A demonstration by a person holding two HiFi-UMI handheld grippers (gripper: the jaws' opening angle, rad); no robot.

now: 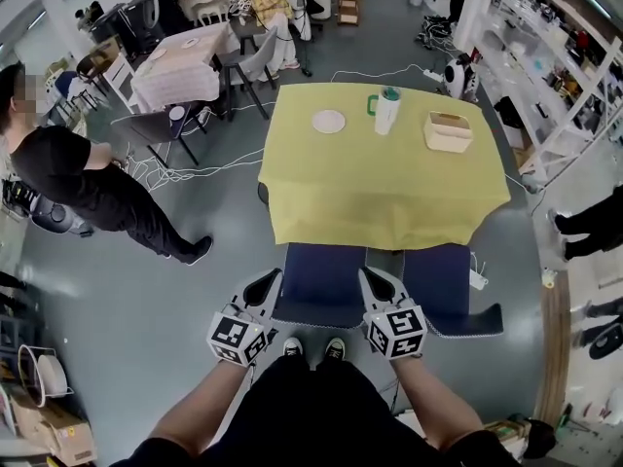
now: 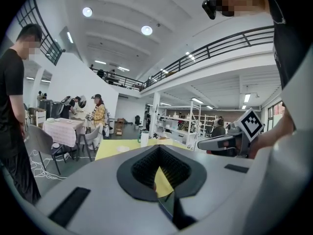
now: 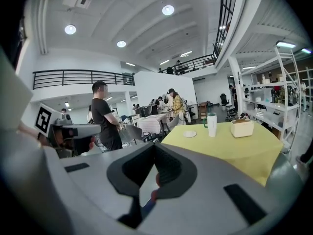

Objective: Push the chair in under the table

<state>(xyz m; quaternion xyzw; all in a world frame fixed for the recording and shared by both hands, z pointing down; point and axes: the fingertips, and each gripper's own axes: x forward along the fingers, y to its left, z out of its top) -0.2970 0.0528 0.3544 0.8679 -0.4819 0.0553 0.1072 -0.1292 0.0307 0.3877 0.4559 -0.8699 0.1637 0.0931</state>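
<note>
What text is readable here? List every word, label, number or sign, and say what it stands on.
No readable text anywhere.
Left marker cube, right marker cube: black-and-white square patterns, no letters.
Shelf goods: labels too small to read.

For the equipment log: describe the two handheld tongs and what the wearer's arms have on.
The left tongs and right tongs: pale grey shells, black ribbed lining, each with a white cube of black square markers. No cables show. Short black sleeves.
</note>
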